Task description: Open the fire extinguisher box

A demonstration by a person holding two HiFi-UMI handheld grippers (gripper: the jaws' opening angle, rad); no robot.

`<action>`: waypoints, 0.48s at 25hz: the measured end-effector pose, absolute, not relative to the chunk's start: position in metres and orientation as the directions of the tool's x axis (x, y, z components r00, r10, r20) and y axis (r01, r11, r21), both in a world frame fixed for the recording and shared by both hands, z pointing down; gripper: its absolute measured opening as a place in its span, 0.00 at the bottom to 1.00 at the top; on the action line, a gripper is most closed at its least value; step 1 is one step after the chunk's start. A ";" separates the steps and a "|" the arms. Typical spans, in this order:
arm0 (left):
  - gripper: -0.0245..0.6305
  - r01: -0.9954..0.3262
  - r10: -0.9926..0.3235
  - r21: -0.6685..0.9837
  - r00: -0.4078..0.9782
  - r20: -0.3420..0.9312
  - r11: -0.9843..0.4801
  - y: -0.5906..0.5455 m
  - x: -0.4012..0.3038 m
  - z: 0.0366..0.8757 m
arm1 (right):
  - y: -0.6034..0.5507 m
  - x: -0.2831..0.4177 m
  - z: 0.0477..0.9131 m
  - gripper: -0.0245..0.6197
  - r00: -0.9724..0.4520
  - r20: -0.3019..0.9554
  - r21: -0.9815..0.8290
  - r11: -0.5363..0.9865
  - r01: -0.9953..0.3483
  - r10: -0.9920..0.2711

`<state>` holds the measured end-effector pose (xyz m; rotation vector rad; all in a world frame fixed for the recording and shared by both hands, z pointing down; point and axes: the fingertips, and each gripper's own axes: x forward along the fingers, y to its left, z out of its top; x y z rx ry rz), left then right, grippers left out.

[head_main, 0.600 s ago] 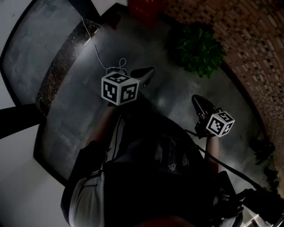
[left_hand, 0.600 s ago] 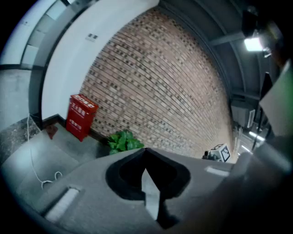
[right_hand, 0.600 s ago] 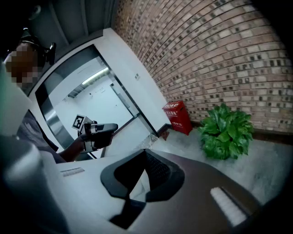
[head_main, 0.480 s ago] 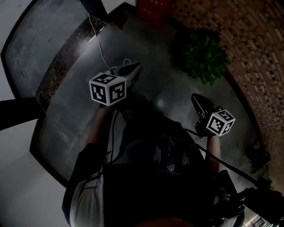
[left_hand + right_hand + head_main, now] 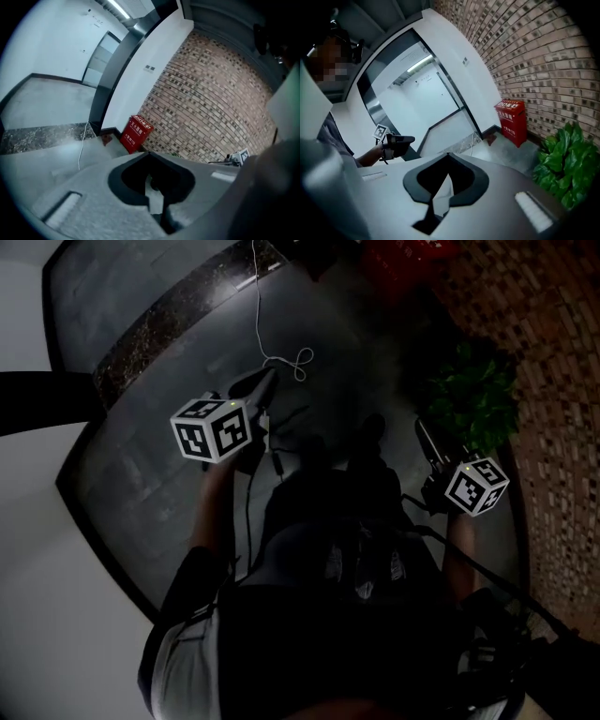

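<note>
The red fire extinguisher box [image 5: 405, 257] stands on the floor against the brick wall, shut, with white print on its front. It also shows in the left gripper view [image 5: 136, 133] and the right gripper view [image 5: 512, 120], far ahead of both grippers. My left gripper [image 5: 265, 382] is held in the air, shut and empty, its jaw tips meeting [image 5: 149, 153]. My right gripper [image 5: 424, 430] is level with it at the right, also shut and empty [image 5: 449, 154]. Neither is near the box.
A green potted plant [image 5: 478, 401] stands by the brick wall [image 5: 553, 381], right of the box. A white cable [image 5: 278, 354] with a loop lies on the grey floor ahead. A dark speckled strip [image 5: 159, 324] runs along the floor at the left. The person's legs fill the lower middle.
The box and plant have slid to the right in the head view and the cable loop has come closer. The left gripper has drifted left. Both grippers stay shut.
</note>
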<state>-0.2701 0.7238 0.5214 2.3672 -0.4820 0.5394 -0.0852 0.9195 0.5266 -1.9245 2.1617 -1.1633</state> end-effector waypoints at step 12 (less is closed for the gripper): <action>0.03 -0.505 -0.275 0.265 0.757 0.593 -0.821 0.713 -0.109 0.483 | 0.871 0.056 0.542 0.04 -0.434 0.329 -0.631 0.147 -0.762 -0.839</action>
